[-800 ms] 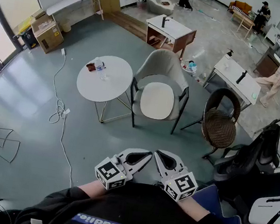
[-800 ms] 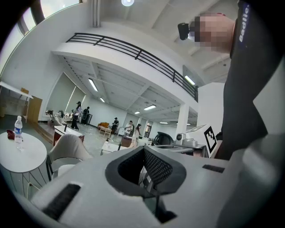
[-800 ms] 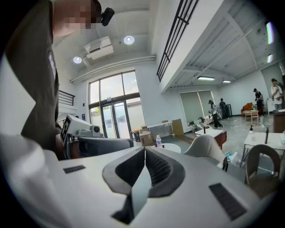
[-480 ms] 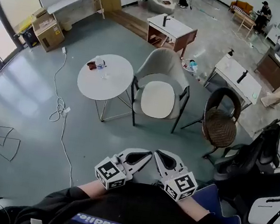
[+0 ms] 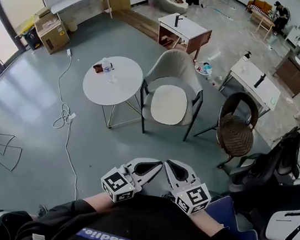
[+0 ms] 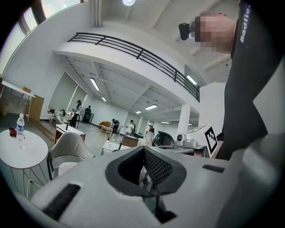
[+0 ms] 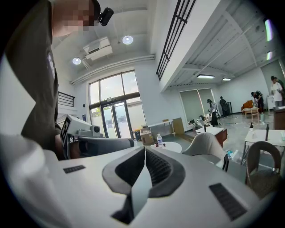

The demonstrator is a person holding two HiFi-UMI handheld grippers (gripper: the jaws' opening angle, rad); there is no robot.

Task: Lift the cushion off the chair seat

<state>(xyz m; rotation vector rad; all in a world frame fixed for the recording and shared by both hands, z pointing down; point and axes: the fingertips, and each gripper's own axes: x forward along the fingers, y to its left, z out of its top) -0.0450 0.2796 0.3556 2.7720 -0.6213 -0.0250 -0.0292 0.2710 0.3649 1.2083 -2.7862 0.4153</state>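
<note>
The left gripper point(image 5: 153, 167) and the right gripper point(image 5: 171, 169) are held side by side close to the person's chest. Each has its jaws pressed fully together, with nothing caught between them. Both are pointed roughly level toward the far middle of the room, a carrying posture judged to suit an approach not yet begun rather than a grasp. The cushion point(image 5: 169, 105), pale and rounded, is seen lying flat on the seat of the grey armchair point(image 5: 173, 65), well apart from both grippers across open floor. A round white table point(image 5: 118, 92) is set just left of the armchair, with a bottle point(image 5: 106, 66) stood on it, and a wicker chair point(image 5: 235, 136) is placed to the right. The cushion's underside, and any fastening to the seat, is hidden. In the gripper views the seat is largely cut off by the grippers' own bodies.
</note>
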